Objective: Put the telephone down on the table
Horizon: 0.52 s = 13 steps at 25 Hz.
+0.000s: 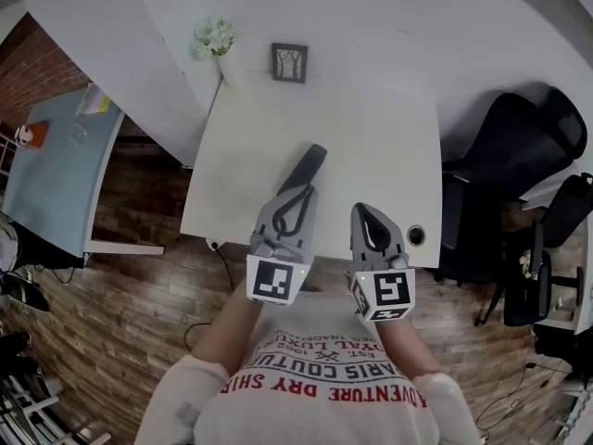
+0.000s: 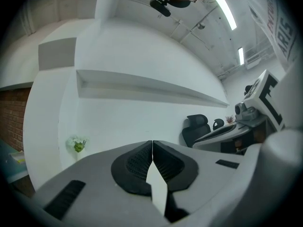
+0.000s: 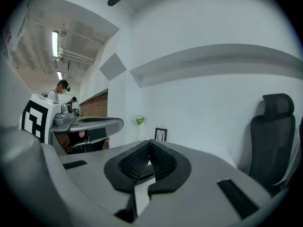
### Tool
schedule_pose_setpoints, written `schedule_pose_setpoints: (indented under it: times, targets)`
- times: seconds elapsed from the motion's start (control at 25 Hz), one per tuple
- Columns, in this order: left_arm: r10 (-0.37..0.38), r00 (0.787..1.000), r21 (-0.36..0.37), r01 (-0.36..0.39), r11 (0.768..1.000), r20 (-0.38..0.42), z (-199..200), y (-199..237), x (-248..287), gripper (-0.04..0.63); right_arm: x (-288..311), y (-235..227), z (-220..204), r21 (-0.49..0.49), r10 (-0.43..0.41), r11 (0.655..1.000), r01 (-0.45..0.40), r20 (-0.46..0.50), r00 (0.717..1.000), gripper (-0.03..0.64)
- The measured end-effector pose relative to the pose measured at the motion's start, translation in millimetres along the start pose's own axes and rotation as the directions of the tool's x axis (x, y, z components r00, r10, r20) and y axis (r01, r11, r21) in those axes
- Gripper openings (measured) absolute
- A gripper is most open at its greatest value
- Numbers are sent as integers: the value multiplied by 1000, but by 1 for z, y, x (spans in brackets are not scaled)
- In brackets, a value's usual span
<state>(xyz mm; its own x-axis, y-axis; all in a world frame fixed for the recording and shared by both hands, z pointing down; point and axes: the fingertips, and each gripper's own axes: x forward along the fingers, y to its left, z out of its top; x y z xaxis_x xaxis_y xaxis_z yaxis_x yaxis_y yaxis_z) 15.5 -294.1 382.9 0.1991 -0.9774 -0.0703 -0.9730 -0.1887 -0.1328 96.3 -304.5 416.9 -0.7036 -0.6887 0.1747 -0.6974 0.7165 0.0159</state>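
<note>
Dark telephone (image 1: 310,163) lies flat on the white worktop (image 1: 371,128) just beyond the left hand-held gripper (image 1: 295,202), its long axis continuing that gripper's line. The right hand-held gripper (image 1: 371,211) is farther off. The 2 jaw pairs are pressed together, pinching nothing.

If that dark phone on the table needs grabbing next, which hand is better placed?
Probably left: the left gripper points at the near end of the telephone; the right gripper sits off to its side. Both are shut, empty.
</note>
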Motion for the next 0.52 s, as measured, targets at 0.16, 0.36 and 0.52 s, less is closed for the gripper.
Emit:
schedule_pose_setpoints:
  times: [0.16,0.36,0.52]
  targets:
    - [-7,1000,29,7,1000,-11,-1,1,-3,25,1,5,1,-4,8,1000,-8,6,1000,25]
    - [-5,999,55,7,998,-33,-4,1,-2,25,4,7,1,-7,12,1000,-12,10,1000,25]
    - [-4,999,44,5,999,-32,-4,2,-2,25,6,8,4,-15,15,1000,-15,16,1000,25]
